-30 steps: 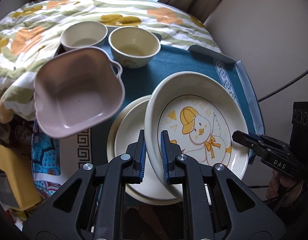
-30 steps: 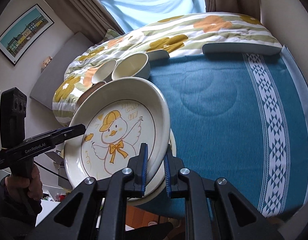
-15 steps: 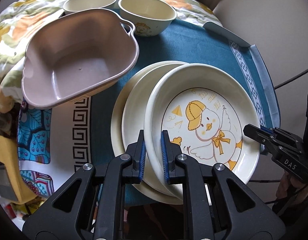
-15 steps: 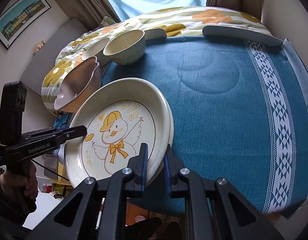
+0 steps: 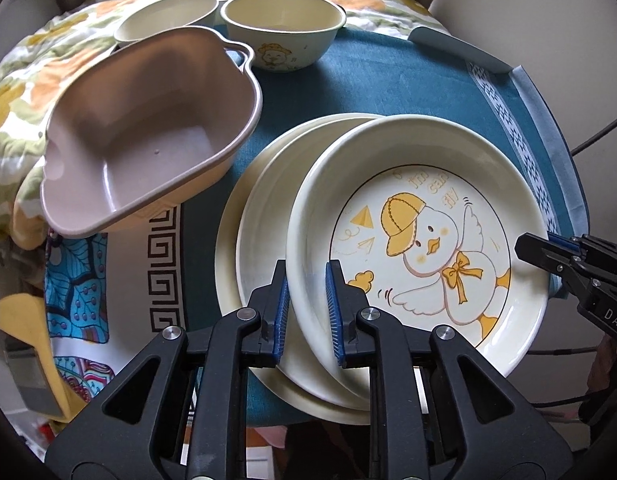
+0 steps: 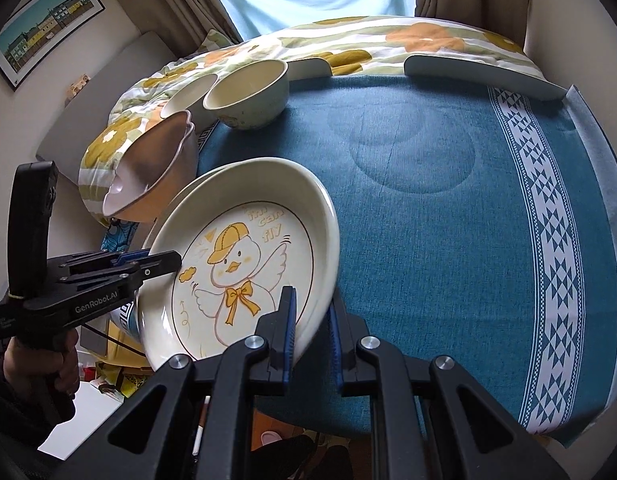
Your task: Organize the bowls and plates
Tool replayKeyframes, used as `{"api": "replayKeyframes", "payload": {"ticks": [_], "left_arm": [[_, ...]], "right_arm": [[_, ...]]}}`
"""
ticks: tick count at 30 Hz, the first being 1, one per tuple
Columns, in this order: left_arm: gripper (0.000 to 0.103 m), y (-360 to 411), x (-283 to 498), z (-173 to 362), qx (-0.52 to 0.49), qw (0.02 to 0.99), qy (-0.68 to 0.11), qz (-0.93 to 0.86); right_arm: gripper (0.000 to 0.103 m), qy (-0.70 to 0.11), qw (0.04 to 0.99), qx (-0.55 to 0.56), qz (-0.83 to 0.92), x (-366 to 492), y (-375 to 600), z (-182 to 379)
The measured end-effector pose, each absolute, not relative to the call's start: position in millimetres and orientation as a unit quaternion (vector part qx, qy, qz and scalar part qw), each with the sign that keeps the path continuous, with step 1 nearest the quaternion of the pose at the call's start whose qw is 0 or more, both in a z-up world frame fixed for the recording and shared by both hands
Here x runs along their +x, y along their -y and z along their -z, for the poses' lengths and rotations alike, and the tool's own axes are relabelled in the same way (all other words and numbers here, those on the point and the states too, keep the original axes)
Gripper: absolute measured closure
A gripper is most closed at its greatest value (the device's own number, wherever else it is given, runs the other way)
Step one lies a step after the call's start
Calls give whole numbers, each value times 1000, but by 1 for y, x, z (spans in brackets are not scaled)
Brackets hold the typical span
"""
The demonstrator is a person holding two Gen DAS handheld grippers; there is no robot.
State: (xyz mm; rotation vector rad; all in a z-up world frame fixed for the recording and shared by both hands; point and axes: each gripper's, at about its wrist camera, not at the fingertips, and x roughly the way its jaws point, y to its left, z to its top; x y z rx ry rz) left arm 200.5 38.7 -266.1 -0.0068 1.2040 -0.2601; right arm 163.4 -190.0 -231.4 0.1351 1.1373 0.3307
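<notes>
Both grippers, left (image 5: 306,312) and right (image 6: 311,330), pinch the duck plate (image 5: 424,240) rim, fingers nearly closed. Only left view shows two plain plates (image 5: 260,216) beneath, lower centre; only right view shows framed picture (image 6: 44,28), upper left.

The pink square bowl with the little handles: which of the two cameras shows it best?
The left wrist view. There the pink bowl faces the camera, so its whole inside, rim and one handle show. In the right wrist view the same bowl is small and seen from the side, tilted, with only a sliver of its inside visible.

Tilted duck plate (image 5: 420,240) atop plates (image 5: 260,216)
</notes>
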Motion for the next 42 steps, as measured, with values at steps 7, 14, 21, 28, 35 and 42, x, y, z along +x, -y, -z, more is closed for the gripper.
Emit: {"api": "replayKeyframes", "payload": {"ticks": [7, 14, 21, 28, 35, 42], "left_arm": [[87, -26, 193, 261, 74, 830, -545, 93], [87, -23, 190, 260, 109, 837, -531, 72], [87, -13, 188, 260, 132, 837, -528, 52], [87, -9, 189, 260, 139, 834, -533, 33], [87, -4, 188, 261, 155, 832, -533, 16], [87, 4, 187, 262, 178, 830, -528, -9]], "right_arm": [[89, -537, 826, 61, -160, 165, 189, 231], [89, -536, 828, 31, -160, 168, 181, 232], [89, -536, 828, 28, -163, 169, 181, 232], [89, -536, 827, 27, -167, 170, 181, 232], [89, -534, 828, 25, -169, 172, 181, 232], [89, -534, 829, 24, -163, 173, 179, 233]]}}
